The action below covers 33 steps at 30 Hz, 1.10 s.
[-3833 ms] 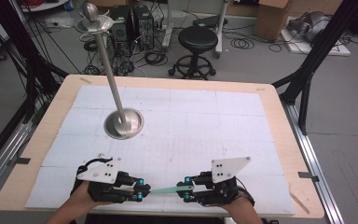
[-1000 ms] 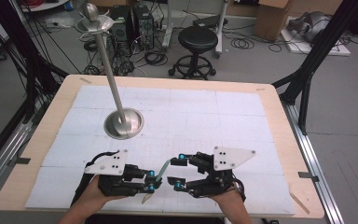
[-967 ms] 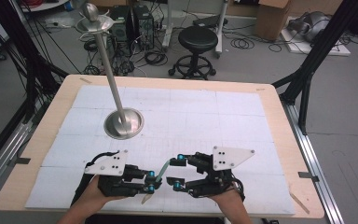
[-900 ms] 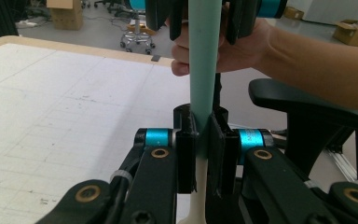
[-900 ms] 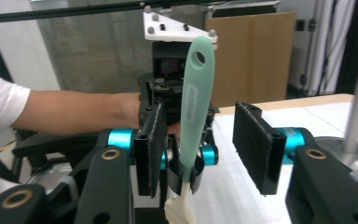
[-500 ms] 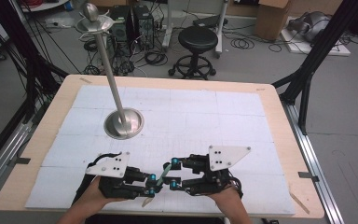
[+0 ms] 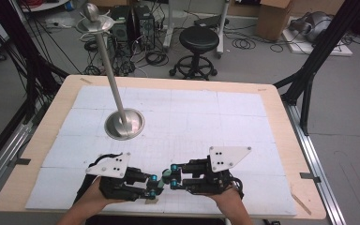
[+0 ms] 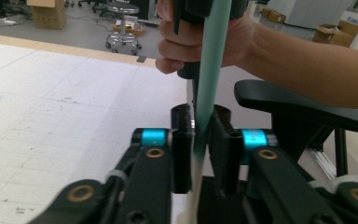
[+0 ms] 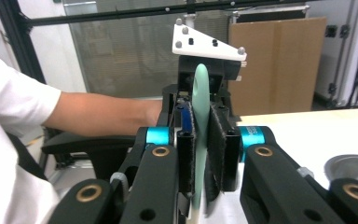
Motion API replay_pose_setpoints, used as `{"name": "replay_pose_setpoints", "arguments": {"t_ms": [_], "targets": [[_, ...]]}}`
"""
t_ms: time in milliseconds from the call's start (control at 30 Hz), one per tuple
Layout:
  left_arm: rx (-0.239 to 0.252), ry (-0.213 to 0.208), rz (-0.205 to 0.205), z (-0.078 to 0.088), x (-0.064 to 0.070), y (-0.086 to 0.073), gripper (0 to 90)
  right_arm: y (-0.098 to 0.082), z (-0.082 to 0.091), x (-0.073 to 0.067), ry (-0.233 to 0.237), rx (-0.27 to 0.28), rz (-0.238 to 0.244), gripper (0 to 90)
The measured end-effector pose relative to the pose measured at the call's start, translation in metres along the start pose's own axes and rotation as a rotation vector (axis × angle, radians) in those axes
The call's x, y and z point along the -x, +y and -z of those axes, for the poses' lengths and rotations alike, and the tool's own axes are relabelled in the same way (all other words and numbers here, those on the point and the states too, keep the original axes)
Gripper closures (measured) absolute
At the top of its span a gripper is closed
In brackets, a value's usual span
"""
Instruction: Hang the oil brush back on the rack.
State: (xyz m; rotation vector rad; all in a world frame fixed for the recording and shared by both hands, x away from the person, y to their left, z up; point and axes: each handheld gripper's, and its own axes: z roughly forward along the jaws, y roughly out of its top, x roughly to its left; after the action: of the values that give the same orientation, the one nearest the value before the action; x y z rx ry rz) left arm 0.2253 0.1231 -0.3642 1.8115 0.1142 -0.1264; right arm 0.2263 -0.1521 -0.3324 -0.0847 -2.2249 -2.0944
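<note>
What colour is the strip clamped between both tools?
Pale mint green strip, clearest in the left gripper view.

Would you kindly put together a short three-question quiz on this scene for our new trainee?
1. True or false: the left tongs are shut on the pale green strip.
2. Where does the metal stand sit relative to the two tongs in the high view? A) farther from the person, toward the left B) between them C) off the table
3. Fill in: the right tongs are shut on the ____.

Key:
1. True; its jaws press the strip from both sides.
2. A.
3. Pale green strip; both tongs hold it at once.
</note>
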Motion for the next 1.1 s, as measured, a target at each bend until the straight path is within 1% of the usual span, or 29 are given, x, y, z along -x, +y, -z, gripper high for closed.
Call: {"name": "replay_pose_setpoints", "arguments": {"t_ms": [33,100,167,233,267,333,367,400,500,567,600,667,733,867,933,1033,1067,1100], "targets": [[-0.004,0.006,0.008,-0.0001,0.0001,0.0,69.4,-0.0003,-0.0003,0.0001,0.005,0.0,-0.01,82.1],[-0.003,0.029,-0.002,-0.0001,0.0008,-0.0003,64.9,-0.0005,-0.0008,0.0,-0.01,0.001,-0.019,82.2],[0.004,0.057,-0.005,0.0005,0.0011,-0.0002,60.4,-0.0005,0.0001,0.0004,-0.024,0.013,-0.043,82.3],[0.007,0.082,-0.015,0.0012,0.0013,0.0,59.6,0.0,0.0016,0.001,-0.05,0.036,-0.079,82.3],[0.007,0.088,-0.018,0.0013,0.0014,0.0001,59.1,0.0005,0.0026,0.0017,-0.075,0.038,-0.087,82.3],[0.016,0.1,-0.016,0.001,0.0018,0.0003,58.5,0.001,0.0037,0.0021,-0.112,0.034,-0.103,82.3],[0.02,0.108,-0.019,0.0006,0.002,0.0007,58.4,0.0011,0.004,0.0022,-0.119,0.033,-0.106,82.3],[0.023,0.117,-0.02,0.0,0.0022,0.0007,58.4,0.0013,0.0044,0.0026,-0.141,0.033,-0.124,82.3],[0.018,0.14,-0.02,-0.0023,0.0015,0.0009,58.5,0.0017,0.0049,0.0031,-0.167,0.039,-0.141,82.3],[0.012,0.149,-0.015,-0.004,0.0,0.0013,59.3,0.002,0.005,0.0036,-0.178,0.038,-0.151,82.3],[0.011,0.146,-0.014,-0.0045,-0.0004,0.0015,60.4,0.0022,0.0047,0.0042,-0.186,0.036,-0.159,82.2],[0.022,0.138,-0.006,-0.0058,-0.0006,0.0016,66.6,0.0024,0.0047,0.0048,-0.189,0.029,-0.167,82.2],[0.019,0.131,-0.002,-0.0064,-0.0013,0.0019,70.2,0.0024,0.0046,0.0049,-0.192,0.031,-0.167,82.3],[0.019,0.126,-0.001,-0.0071,-0.0012,0.0019,77.8,0.0019,0.0039,0.0051,-0.184,0.032,-0.169,82.2],[0.018,0.132,0.001,-0.0075,-0.0017,0.0018,82.0,0.0016,0.0035,0.0047,-0.178,0.034,-0.173,82.1],[0.008,0.145,0.011,-0.0079,-0.0027,0.0018,83.3,0.0011,0.0034,0.005,-0.178,0.033,-0.167,80.9],[0.0,0.151,0.01,-0.008,-0.0032,0.0017,83.6,0.0011,0.0034,0.0051,-0.173,0.032,-0.167,75.0],[-0.008,0.157,0.011,-0.0083,-0.0039,0.0014,83.7,0.0011,0.0035,0.0053,-0.179,0.036,-0.174,65.0]]}}
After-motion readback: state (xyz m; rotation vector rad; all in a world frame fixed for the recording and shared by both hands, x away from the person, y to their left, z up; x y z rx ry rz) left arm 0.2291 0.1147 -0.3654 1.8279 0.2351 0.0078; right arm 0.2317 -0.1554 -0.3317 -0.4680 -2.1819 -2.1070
